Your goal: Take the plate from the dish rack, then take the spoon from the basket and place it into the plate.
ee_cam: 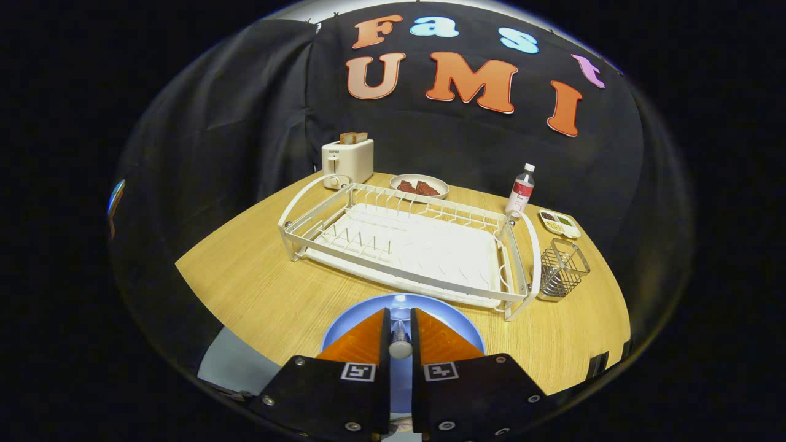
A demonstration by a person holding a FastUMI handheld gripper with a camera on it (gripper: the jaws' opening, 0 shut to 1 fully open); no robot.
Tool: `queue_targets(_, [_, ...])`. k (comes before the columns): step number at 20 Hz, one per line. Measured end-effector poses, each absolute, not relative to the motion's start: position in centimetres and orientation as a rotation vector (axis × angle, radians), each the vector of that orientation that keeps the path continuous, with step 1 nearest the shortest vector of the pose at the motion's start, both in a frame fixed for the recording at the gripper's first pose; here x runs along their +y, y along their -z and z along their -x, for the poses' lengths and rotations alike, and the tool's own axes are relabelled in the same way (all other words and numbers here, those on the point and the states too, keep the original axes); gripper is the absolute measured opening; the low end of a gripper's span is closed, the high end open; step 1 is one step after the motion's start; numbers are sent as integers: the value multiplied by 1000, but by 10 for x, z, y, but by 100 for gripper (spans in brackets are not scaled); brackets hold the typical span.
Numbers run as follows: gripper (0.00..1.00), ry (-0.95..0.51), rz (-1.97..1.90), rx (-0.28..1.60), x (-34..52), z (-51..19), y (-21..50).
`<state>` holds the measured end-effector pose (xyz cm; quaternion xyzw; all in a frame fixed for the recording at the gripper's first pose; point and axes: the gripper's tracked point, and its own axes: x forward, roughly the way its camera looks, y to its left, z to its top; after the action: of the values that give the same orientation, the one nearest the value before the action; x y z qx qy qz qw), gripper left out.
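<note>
Hiding spoon [400, 341], tongs [400, 334] above plate [344, 322]

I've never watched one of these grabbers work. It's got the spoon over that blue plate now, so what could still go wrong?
The gripper pinches the spoon between its orange fingers, above the blue plate.

1. The handle looks thin and smooth, so it could slip or twist in the grip.
2. On release, it might bounce or slide off the plate onto the table.
3. The plate sits near the table's edge; a bump could push it off.
</note>
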<state>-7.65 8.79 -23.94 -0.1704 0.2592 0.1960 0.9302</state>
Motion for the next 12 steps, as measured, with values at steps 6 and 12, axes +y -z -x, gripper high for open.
queue_targets(6, [45, -323, 280, 537, 70, 58, 220])
queue_targets(12, [98, -225, 247, 439, 37, 34, 155])
